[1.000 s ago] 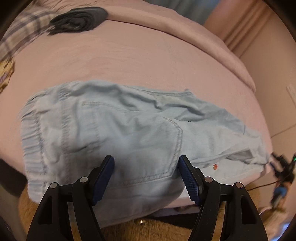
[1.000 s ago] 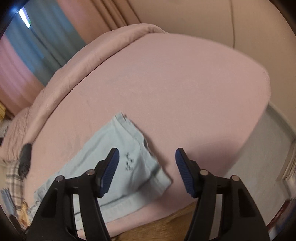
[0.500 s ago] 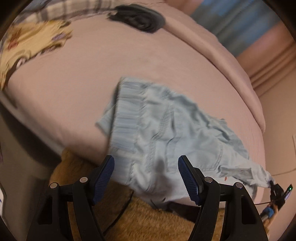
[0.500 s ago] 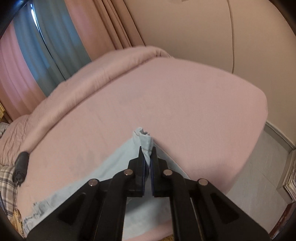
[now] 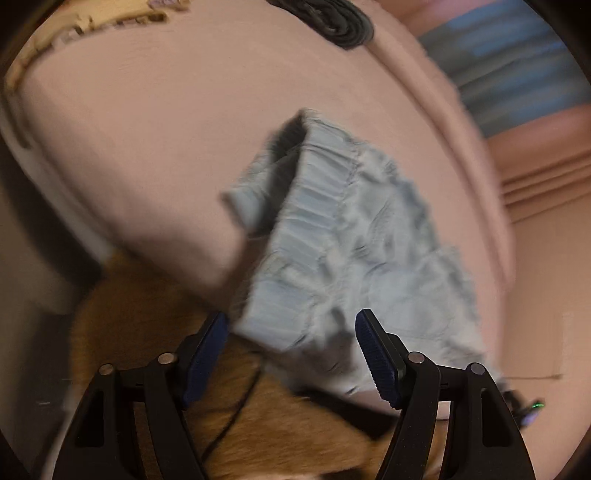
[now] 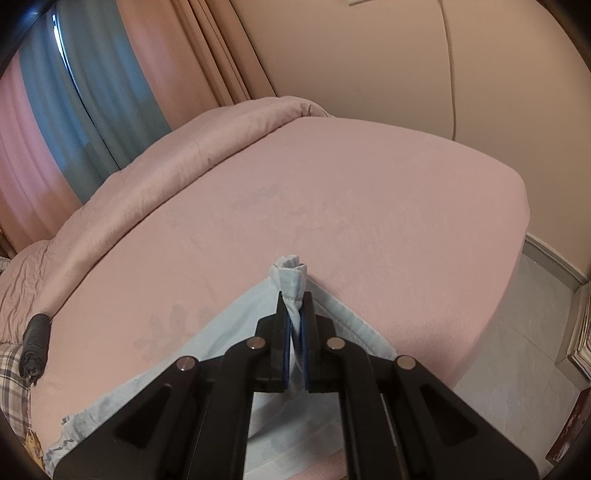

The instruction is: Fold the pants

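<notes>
Light blue pants (image 5: pixel 332 236) lie on the pink bed (image 5: pixel 147 147), their ribbed waistband end hanging over the bed's near edge. My left gripper (image 5: pixel 291 332) is open, its blue pads either side of the waistband corner, not closed on it. In the right wrist view my right gripper (image 6: pixel 294 306) is shut on the pants' leg hem (image 6: pixel 291 275), bunched between the pads, with the fabric (image 6: pixel 207 354) trailing back to the left over the bed.
A dark folded garment (image 5: pixel 332 18) lies at the bed's far side, also seen in the right wrist view (image 6: pixel 35 339). A rolled pink quilt (image 6: pixel 166 166) runs along the bed's far edge. Brown rug (image 5: pixel 258 424) and a cable below. Tiled floor (image 6: pixel 517 350) right.
The right gripper closed on the leg hem and lifted it slightly. The left gripper swung left toward the waistband end, still open; the view is blurred by motion.
</notes>
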